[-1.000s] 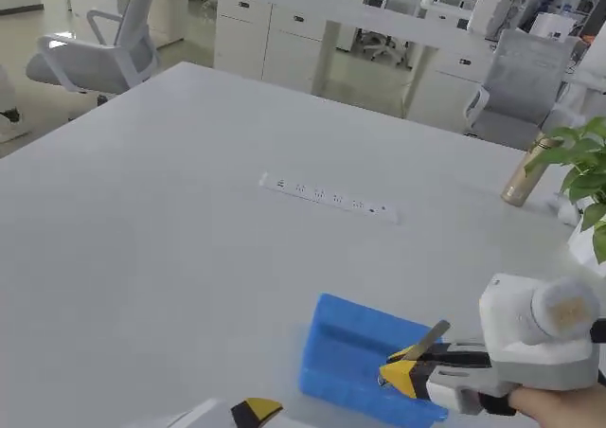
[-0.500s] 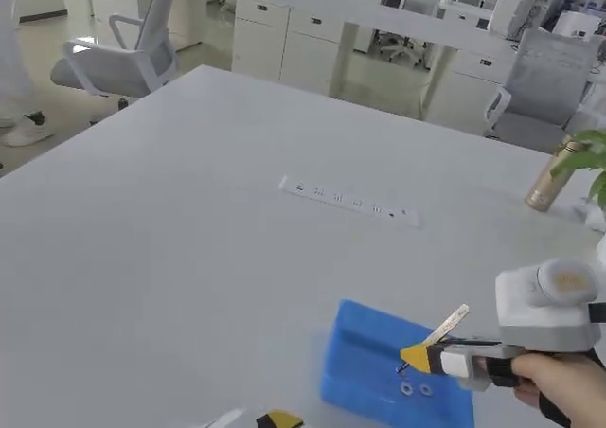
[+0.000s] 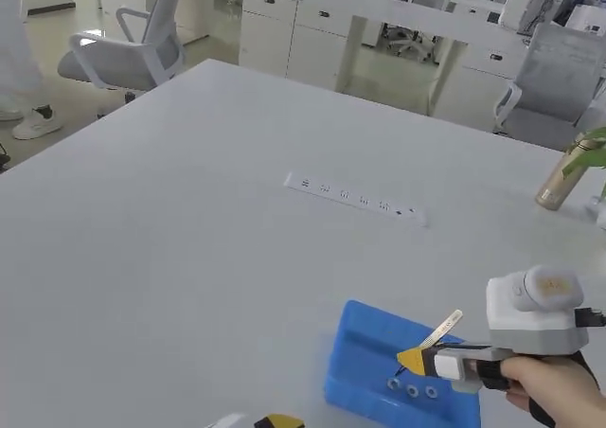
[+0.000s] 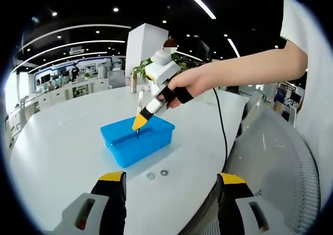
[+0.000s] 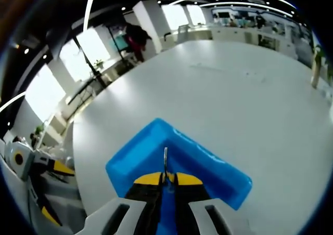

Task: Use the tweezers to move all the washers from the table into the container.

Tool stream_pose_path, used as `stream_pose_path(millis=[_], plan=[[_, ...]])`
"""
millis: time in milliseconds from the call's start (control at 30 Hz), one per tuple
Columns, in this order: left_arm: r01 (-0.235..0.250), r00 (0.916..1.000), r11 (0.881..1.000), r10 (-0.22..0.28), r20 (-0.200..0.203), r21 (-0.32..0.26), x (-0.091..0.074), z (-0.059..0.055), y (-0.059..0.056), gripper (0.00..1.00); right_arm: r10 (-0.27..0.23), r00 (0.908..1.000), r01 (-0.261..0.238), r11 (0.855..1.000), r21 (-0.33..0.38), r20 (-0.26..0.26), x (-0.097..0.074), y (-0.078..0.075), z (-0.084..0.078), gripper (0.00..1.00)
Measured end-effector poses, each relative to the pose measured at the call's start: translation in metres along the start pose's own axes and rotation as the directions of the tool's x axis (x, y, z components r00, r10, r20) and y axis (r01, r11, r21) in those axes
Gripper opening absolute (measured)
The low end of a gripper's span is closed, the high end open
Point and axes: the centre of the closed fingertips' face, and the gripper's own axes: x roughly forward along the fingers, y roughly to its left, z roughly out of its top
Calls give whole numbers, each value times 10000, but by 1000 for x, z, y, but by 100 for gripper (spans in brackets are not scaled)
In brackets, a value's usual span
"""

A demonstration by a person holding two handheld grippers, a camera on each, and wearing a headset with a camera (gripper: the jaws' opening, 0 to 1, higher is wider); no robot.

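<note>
A blue container (image 3: 365,357) sits near the table's front edge, with three small washers (image 3: 413,390) on its floor. My right gripper (image 3: 413,360) hangs over it, shut on the tweezers (image 3: 443,327), whose tips point down into the container (image 5: 208,165). In the right gripper view the tweezers (image 5: 165,162) stick out between the closed yellow jaws (image 5: 165,180). My left gripper (image 4: 171,188) stands open with nothing between its fingers. Two washers (image 4: 157,174) lie on the table just in front of the container (image 4: 136,139), below the right gripper (image 4: 141,121).
A white power strip (image 3: 355,199) lies mid-table on the white table (image 3: 189,210). A gold bottle (image 3: 559,174) and a plant stand at the far right. Office chairs (image 3: 114,54) and desks are beyond the table's far edge. A tip of my left gripper (image 3: 276,420) shows at the bottom.
The head camera has shifted. My right gripper has drawn back a little to the right with the tweezers, and washers now show on the container's floor.
</note>
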Motion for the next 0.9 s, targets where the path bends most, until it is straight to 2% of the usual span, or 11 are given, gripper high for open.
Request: stream_pose_path(millis=[167, 567, 733, 900], plan=[[37, 10000, 10000, -36, -52, 57, 0, -1, -1, 71, -7, 10000, 7, 10000, 33, 25, -1, -3, -1, 5], [33, 10000, 10000, -33, -36, 41, 0, -1, -1, 71, 26, 10000, -26, 10000, 16, -41, 1, 3, -6, 5], [-6, 10000, 10000, 6, -14, 28, 0, 0, 0, 71, 43, 9999, -40, 9998, -203, 156, -4, 9, -6, 5], [-13, 10000, 10000, 13, -3, 32, 0, 0, 0, 71, 126, 9987, -113, 9996, -254, 495, -18, 17, -6, 5]])
